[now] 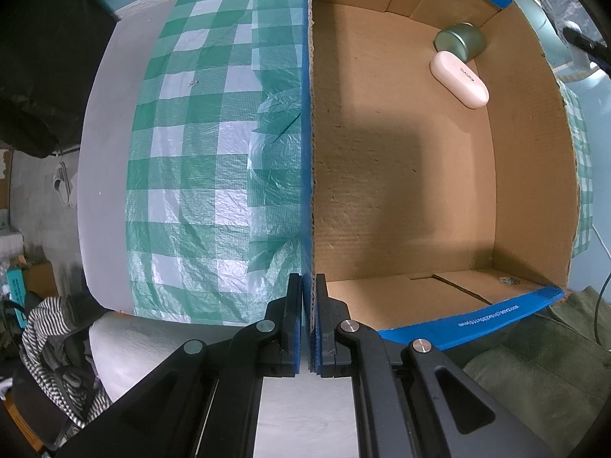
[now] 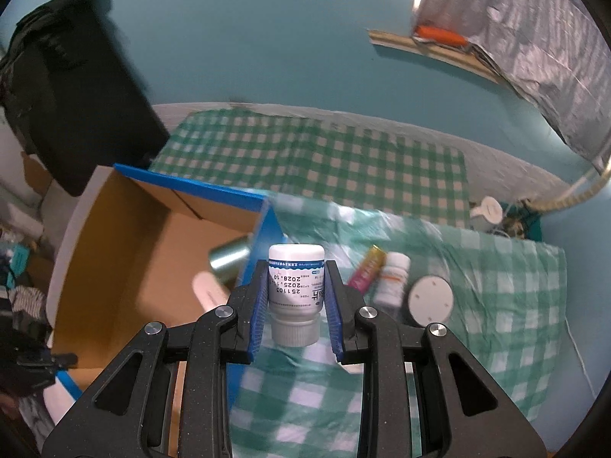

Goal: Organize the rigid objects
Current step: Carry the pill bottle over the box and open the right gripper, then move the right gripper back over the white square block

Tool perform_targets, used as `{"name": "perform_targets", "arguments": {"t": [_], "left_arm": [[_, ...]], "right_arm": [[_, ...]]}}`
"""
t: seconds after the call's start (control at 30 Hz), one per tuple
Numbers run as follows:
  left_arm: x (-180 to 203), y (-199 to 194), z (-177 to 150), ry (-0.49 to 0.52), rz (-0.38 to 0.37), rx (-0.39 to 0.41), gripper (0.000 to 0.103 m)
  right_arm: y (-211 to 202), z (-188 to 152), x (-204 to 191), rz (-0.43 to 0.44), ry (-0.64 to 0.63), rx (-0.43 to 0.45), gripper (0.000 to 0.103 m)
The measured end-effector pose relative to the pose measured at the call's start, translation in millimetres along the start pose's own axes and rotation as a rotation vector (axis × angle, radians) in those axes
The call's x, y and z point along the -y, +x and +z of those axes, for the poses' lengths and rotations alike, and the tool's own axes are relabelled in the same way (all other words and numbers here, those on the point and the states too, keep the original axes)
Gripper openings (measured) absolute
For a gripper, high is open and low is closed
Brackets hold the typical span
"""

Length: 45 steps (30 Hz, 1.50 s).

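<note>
At the bottom centre of the left wrist view, the left hand-held gripper (image 1: 309, 305) is closed almost fully, its blue pads pinching the near end of the cardboard box's left wall (image 1: 310, 152), which runs straight up the middle of the frame. In the right wrist view the right hand-held gripper (image 2: 296, 290) is partly open around a white pill bottle (image 2: 294, 290), clamped upside down with its ribbed cap toward the camera and printed dates on its label. Inside the box, in the upper right of the left wrist view, a white oblong case (image 1: 459, 79) lies just beside a green tin (image 1: 460, 41) tipped on its side. Right of the held bottle, a pink and yellow tube (image 2: 367, 268), a small white bottle (image 2: 393, 279) and a white round disc (image 2: 430, 299) sit close together. Everything rests on a green checked cloth (image 2: 343, 160) over the white desk (image 1: 110, 152), with a teal wall (image 2: 267, 38) behind and a black bag (image 2: 68, 87) at the upper left.
</note>
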<state>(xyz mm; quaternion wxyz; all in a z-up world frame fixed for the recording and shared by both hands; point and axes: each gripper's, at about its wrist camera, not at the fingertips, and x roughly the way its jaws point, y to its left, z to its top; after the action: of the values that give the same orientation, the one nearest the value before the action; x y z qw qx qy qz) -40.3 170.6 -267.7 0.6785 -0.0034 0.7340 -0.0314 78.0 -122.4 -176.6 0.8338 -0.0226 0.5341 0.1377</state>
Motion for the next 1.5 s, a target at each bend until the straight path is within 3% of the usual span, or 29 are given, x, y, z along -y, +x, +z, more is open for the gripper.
{"name": "perform_targets", "arguments": {"t": [0.57,1.1,1.23,1.5], "left_arm": [[-3.3,-0.5,-1.9,-0.008,-0.006,0.0,0.005],[-4.1,1.3,-5.0,-0.012,-0.009,-0.001,0.005],[-4.5,1.4,-5.6,-0.011,-0.007,-0.001,0.005],[-4.6,1.4,-6.0,-0.011,-0.005,-0.001,0.005]], "right_arm": [[30.3,15.3,-53.7,0.059,-0.14,-0.052,0.026],[47.9,14.4,-58.3,0.08,-0.125,-0.109,0.027],[46.9,15.2,-55.5,0.08,-0.117,-0.11,0.038],[39.6,13.4,-46.0,0.069,-0.098,-0.101,0.041]]}}
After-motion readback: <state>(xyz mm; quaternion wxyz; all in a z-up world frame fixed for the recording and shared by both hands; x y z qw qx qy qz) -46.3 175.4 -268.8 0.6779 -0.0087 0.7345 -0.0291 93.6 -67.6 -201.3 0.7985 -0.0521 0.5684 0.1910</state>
